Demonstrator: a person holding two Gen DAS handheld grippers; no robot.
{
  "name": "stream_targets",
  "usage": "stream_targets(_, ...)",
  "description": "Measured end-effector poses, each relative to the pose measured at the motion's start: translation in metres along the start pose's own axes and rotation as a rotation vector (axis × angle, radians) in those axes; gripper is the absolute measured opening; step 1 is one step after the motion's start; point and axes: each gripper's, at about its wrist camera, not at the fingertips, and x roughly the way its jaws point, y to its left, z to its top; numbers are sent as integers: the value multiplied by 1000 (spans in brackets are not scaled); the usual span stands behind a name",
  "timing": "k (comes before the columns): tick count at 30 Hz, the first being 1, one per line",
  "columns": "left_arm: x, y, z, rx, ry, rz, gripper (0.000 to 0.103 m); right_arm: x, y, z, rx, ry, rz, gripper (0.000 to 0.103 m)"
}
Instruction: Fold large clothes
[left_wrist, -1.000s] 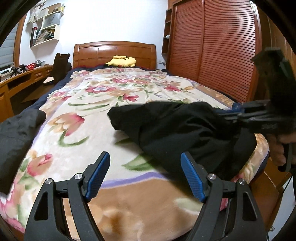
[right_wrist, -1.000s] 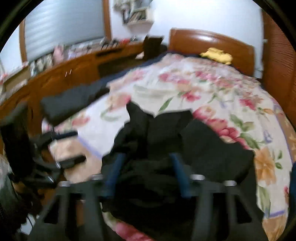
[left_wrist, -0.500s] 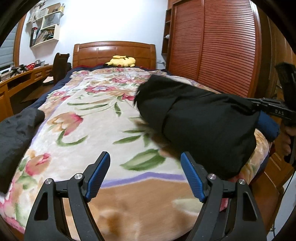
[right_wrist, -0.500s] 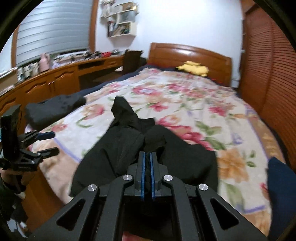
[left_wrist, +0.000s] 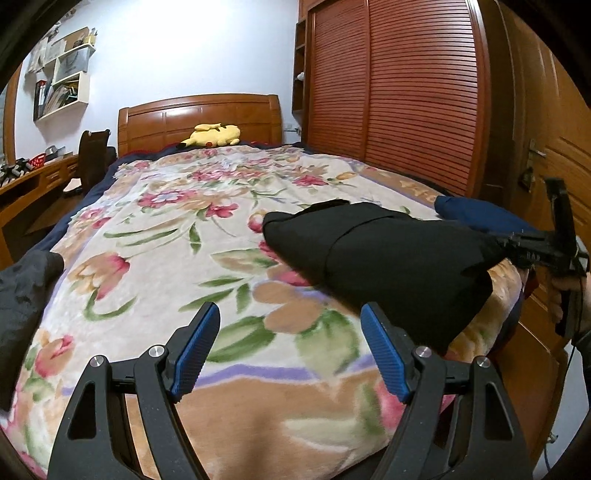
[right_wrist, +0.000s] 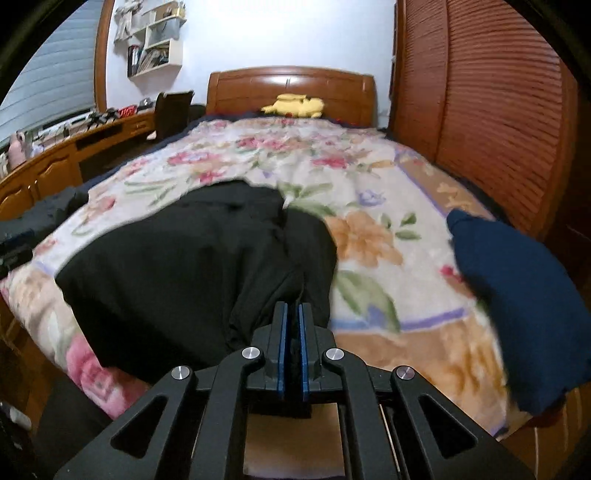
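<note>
Pinching an edge of the black garment (right_wrist: 192, 266) in my right gripper (right_wrist: 290, 332), jaws clamped on cloth; it lies at the bed's (left_wrist: 155, 258) foot, two o'clock of my wide, empty left gripper (left_wrist: 288, 347); I'd draw it flat before creasing.

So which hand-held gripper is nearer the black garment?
Right. The right hand-held gripper is shut on the black garment; the left hand-held gripper hangs open beside it, not touching.
</note>
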Motion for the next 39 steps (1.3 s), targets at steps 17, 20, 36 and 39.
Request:
stream_targets(17, -4, 3, 1, -19, -15, -11, 83, -12, 122, 32, -182, -137, 155, 37)
stream_targets(20, 0, 8, -1, -38, -7, -22, 89, 9, 134, 17, -219, -85, 153, 37)
stream_targets(36, 41, 13, 16, -24, 5, -78, 89, 39, 127, -10, -119, 43, 92, 36)
stream_targets(39, 53, 10, 22, -17, 12, -75, 89, 38, 122, 3, -127, 41, 110, 41)
